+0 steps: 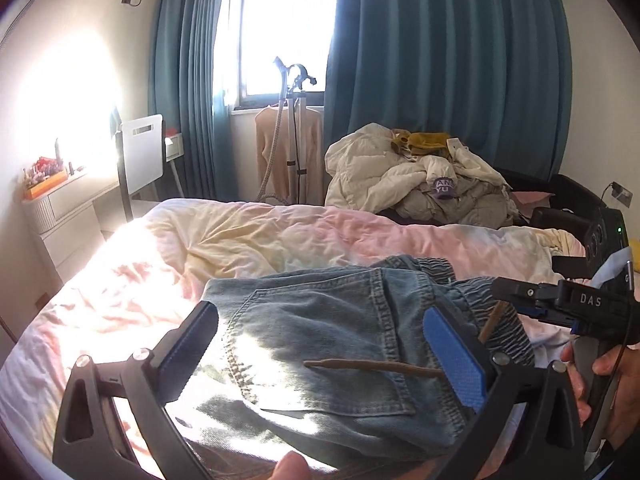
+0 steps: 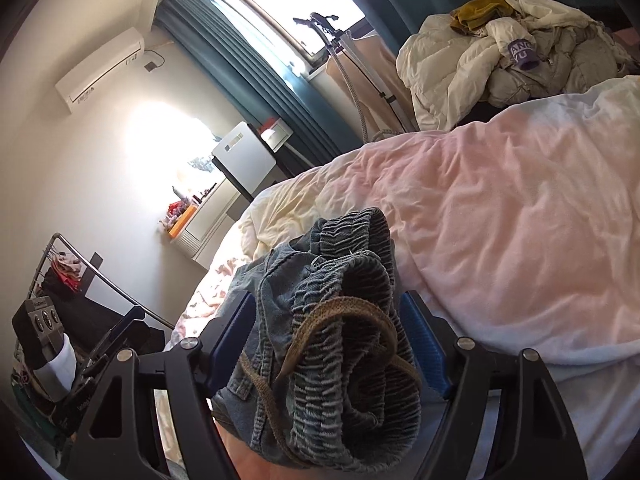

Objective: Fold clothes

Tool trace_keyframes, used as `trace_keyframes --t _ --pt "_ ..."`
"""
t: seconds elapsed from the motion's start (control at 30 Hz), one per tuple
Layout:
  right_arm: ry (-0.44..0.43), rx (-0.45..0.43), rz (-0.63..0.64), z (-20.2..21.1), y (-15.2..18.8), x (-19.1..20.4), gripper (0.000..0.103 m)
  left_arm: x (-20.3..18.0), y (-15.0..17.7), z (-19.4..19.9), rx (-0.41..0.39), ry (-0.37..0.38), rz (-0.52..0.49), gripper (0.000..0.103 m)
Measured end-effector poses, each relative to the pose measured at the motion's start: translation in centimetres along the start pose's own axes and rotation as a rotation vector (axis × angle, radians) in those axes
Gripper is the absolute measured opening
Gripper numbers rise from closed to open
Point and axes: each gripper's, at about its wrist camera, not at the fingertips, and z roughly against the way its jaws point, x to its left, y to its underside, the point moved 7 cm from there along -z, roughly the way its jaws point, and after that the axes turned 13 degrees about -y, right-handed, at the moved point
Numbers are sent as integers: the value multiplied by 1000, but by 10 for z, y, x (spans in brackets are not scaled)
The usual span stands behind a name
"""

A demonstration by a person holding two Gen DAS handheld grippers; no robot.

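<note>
Here left gripper (image 1: pixel 320 344) wide over jeans (image 1: pixel 320 320); right gripper (image 2: pixel 328 344) clamps bunched waistband, hem hidden.

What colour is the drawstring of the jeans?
The drawstring is brown, against the faded blue jeans. It shows best in the right wrist view.

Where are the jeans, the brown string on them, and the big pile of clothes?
denim jeans (image 1: pixel 320 320): left wrist view, on the back pocket.
brown drawstring (image 2: pixel 344 308): right wrist view, on the loop over the elastic waistband.
pile of clothes (image 1: pixel 400 172): left wrist view, on the cream jacket at the pile's front.
</note>
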Motion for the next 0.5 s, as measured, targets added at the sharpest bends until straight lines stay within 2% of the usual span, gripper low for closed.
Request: trace_keyframes --t 0.03,0.13,0.2,0.23,0.27,0.3,0.5 --pt "11 17 8 -7 3 -2 72 3 3 -5 10 14 10 103" --pt "67 72 48 -27 15 -8 59 10 10 -20 39 18 33 103" --pt "110 55 98 -33 15 -6 43 14 16 -29 57 13 45 103" --pt "130 37 125 -33 14 -4 40 16 18 -34 65 8 48 103" --pt "146 19 150 -32 11 1 28 19 20 -38 74 1 49 103" --pt "156 3 167 -30 7 5 24 21 22 -42 83 -6 50 103" --pt "209 -112 241 -18 -23 37 17 34 28 -53 123 -13 76 103"
